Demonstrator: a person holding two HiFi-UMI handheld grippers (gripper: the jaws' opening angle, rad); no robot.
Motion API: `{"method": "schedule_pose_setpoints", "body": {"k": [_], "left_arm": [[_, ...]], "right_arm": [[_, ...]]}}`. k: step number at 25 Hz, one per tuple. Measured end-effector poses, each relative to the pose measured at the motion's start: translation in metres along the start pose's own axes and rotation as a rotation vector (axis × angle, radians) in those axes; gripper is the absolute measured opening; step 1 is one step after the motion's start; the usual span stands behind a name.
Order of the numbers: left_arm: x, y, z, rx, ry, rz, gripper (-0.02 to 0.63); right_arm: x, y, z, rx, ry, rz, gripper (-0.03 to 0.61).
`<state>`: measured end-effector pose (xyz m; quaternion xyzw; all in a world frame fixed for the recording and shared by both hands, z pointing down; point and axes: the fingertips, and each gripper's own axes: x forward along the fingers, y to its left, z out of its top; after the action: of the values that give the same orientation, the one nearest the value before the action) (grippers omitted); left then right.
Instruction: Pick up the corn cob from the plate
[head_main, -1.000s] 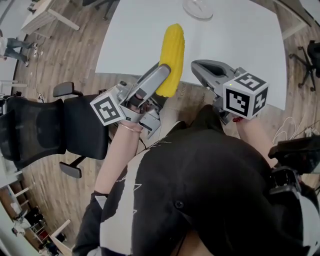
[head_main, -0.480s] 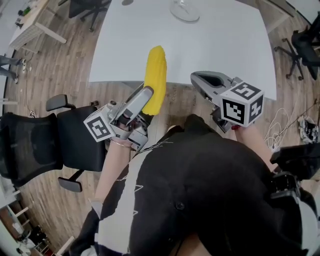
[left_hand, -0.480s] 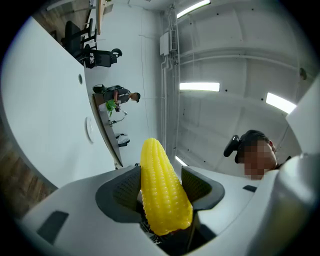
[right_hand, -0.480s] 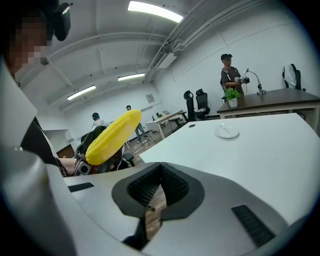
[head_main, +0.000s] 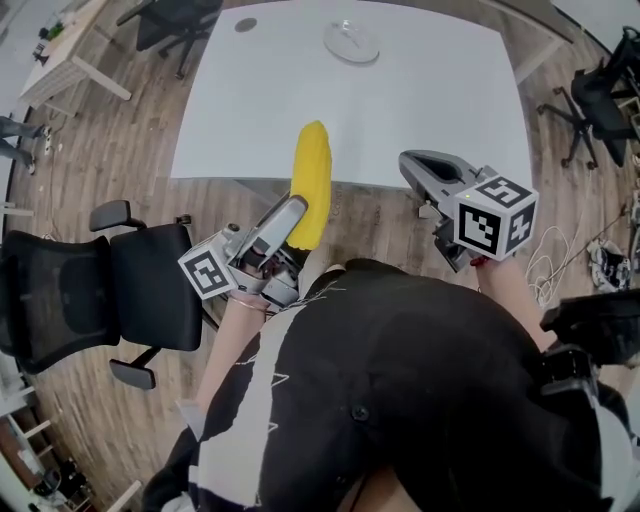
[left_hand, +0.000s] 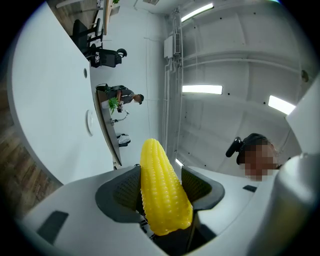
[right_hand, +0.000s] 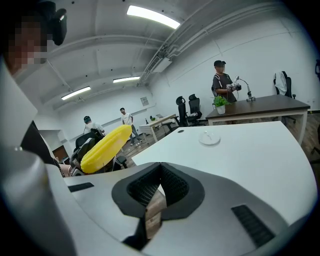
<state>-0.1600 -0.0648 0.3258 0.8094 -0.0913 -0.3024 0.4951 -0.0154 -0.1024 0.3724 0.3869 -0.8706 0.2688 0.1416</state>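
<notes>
Only the left gripper view shows left tongs (left_hand: 161, 174) squeezing the corn cob (left_hand: 165, 202).

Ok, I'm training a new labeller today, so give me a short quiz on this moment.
1. Fill in: the right gripper's jaws are ____.
2. What holds the corn? A left gripper B right gripper C nothing
3. True or false: the corn is off the plate.
Key: 1 shut; 2 A; 3 true.
</notes>
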Motion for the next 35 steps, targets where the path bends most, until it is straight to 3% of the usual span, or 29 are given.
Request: {"method": "schedule_pose_setpoints", "body": {"k": [10,16,35], "left_arm": [[-0.003,-0.002,-0.035,-0.009,-0.007,0.021,0.255],[-0.031,-0.002,-0.011,-0.014,-0.02,0.013,0.255],[-0.033,0.001,-0.011,-0.009,-0.009,0.004,0.255]], "right_arm": [[-0.027,-0.013,-0.011,0.012,-0.031,-0.016,0.014],[-0.003,0.012,-0.001,0.013,-0.074,-0.014,0.014],[-0.005,0.013,-0.009,0.016,-0.088,-0.046,0.014]]}}
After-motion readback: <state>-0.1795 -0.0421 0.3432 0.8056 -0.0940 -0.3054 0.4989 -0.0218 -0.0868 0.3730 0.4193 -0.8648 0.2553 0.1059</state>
